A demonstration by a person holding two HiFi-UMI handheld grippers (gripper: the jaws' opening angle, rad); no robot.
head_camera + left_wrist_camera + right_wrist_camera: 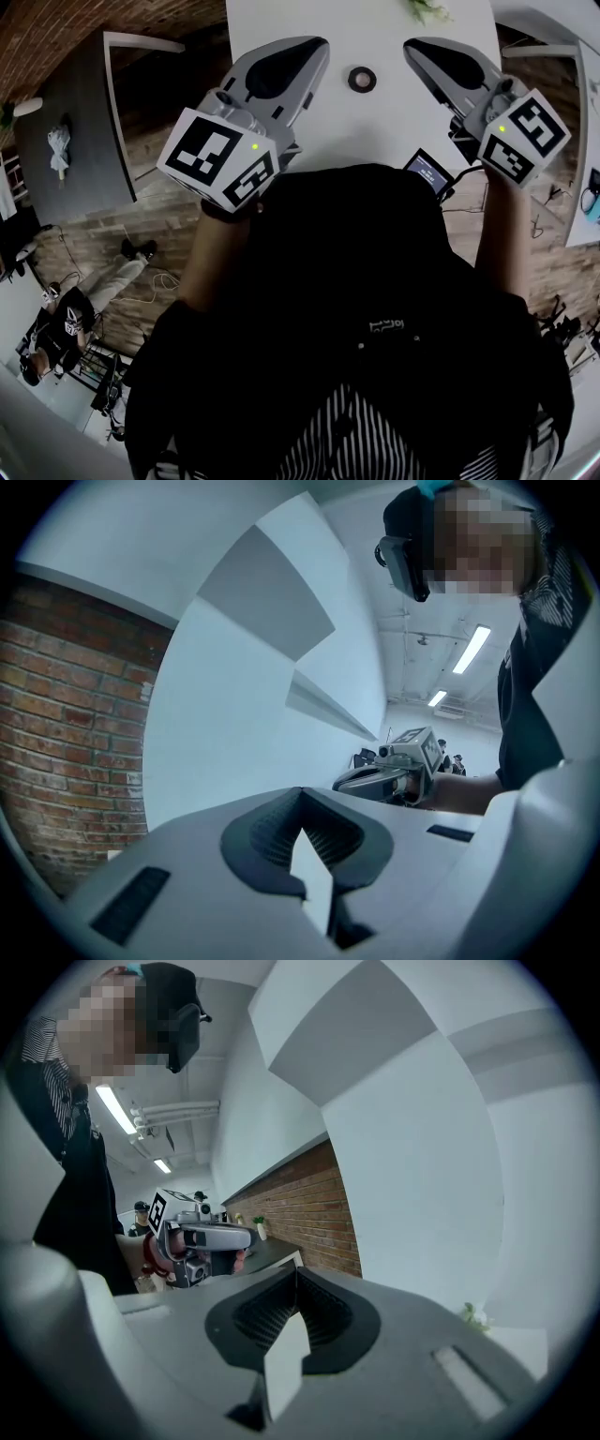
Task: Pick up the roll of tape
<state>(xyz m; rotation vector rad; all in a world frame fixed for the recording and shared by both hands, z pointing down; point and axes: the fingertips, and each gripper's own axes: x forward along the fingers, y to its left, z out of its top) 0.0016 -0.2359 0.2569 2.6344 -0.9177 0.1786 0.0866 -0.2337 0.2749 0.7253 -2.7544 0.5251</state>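
Showing only from overhead, the roll of tape looks tiny.

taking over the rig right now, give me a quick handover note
Left gripper: shut, empty, held over the white table, to the left of the tape.
Right gripper: shut, empty, to the right of the tape.
Roll of tape: lies flat on the table between the two gripper tips, untouched.
Done: nothing grasped yet.
Left: open one gripper, bring it down on the roll, close and lift.
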